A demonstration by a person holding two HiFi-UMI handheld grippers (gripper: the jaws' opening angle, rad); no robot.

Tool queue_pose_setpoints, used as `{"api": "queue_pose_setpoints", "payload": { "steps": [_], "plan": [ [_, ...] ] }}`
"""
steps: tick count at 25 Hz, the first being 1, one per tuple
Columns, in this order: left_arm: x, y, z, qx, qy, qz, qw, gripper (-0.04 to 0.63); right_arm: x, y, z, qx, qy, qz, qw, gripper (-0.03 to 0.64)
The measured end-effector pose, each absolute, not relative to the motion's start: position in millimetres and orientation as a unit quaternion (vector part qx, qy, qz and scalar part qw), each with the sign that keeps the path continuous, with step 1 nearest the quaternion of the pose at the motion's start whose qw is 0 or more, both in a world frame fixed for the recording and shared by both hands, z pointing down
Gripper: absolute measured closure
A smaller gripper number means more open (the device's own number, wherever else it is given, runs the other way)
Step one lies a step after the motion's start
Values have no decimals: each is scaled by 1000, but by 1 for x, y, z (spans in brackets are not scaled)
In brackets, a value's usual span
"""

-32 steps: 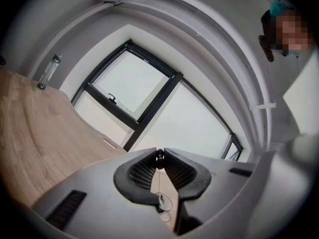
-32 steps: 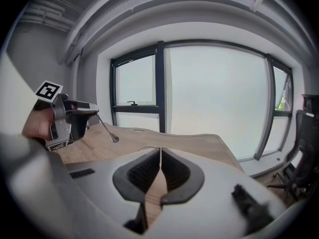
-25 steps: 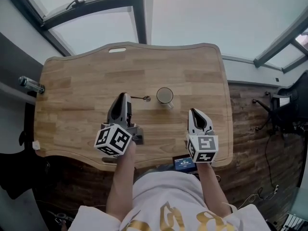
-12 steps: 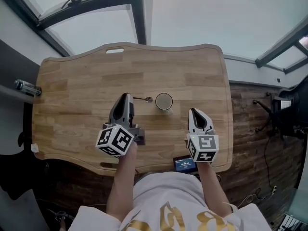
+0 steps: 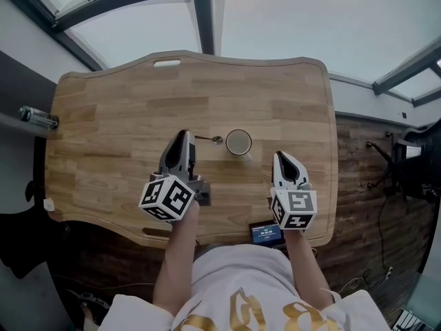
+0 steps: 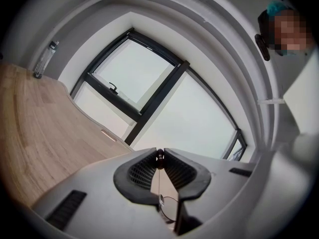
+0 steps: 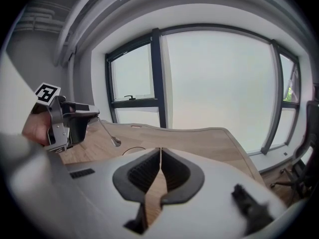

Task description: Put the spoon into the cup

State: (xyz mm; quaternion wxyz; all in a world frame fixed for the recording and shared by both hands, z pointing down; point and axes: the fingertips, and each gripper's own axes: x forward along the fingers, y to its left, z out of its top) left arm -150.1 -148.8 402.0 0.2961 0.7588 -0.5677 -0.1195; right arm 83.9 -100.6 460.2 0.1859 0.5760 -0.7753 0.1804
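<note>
The tabletop (image 5: 103, 129) is open wood across its far half and down both sides, so there is wide room to pass there. The cup (image 5: 238, 143) stands alone near the middle, its mouth facing up and uncovered. Just to its left the left claw (image 5: 185, 136) grips the spoon (image 5: 207, 138), which fills most of the narrow gap on that side. The right claw (image 5: 281, 157), its jaws together, sits nearer the person and right of the cup, with bare wood between them. A bottle (image 5: 38, 117) lies at the far left edge, well apart. A small dark device (image 5: 265, 233) sits at the near edge between the person's arms.
</note>
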Motion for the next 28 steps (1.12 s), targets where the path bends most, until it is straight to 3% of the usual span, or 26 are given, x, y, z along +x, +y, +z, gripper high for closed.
{"api": "queue_pose_setpoints", "payload": {
  "steps": [28],
  "plan": [
    [-137, -157, 431, 759, -559, -99, 319, 543, 88, -105, 484, 572, -770, 198, 201, 584]
  ]
}}
